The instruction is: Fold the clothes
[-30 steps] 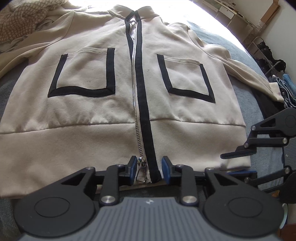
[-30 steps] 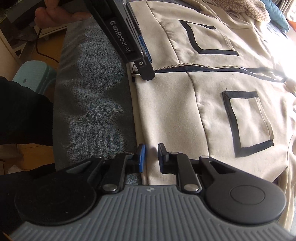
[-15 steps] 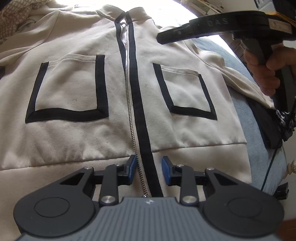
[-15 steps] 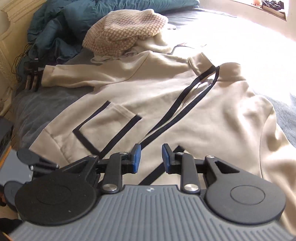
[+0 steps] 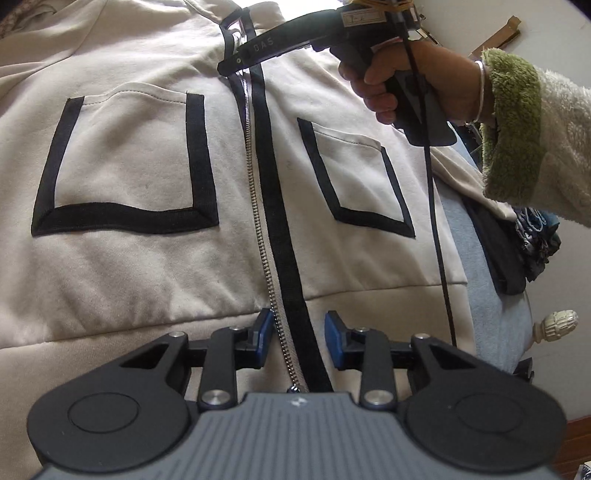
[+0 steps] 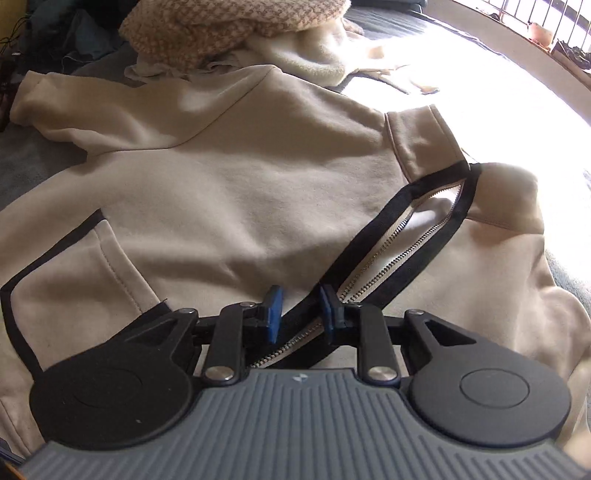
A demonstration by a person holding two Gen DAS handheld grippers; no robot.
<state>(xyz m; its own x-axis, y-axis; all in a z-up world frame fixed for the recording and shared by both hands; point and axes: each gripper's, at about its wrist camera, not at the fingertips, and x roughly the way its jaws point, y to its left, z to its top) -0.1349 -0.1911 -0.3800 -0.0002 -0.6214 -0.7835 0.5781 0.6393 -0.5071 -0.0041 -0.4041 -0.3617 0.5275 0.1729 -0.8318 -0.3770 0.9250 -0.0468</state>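
Looking down both tools, I take the zipper (image 5: 258, 206) as my landmark, since it marks the long axis of the cream jacket (image 5: 122, 258) and any side-to-side fold must turn about it. The jacket lies front-up and flat on the bed (image 5: 480, 295), zipper running straight away from me from hem to collar.

Nearest, the left tool (image 5: 298, 341) hovers low over the hem end of the zipper. Its blue pads stand a narrow gap apart, one on each side of the teeth and the black placket (image 5: 280, 229), and they hold nothing. The zipper pull (image 5: 294, 387) sits just under the tool body.

Further along the zipper, the two black-trimmed pockets (image 5: 125, 173) lie one on each side of it, well spread.

At the far end, the right tool (image 6: 300, 310) is over the collar end, where the zipper is parted and the collar (image 6: 424, 140) splays open. Its jaws are closing, narrow already, straddling the black edge and teeth; I see no cloth pinched between the pads. In the left view the hand (image 5: 406, 85) that carries it reaches in from the right of the zipper, sleeve cuff (image 5: 513, 125) over the jacket's edge.

So I judge each tool owns one end of the axis: left nearer the hem, right nearer the collar. Beyond the collar, a knit garment (image 6: 236, 26) sits heaped, well clear of the zipper.
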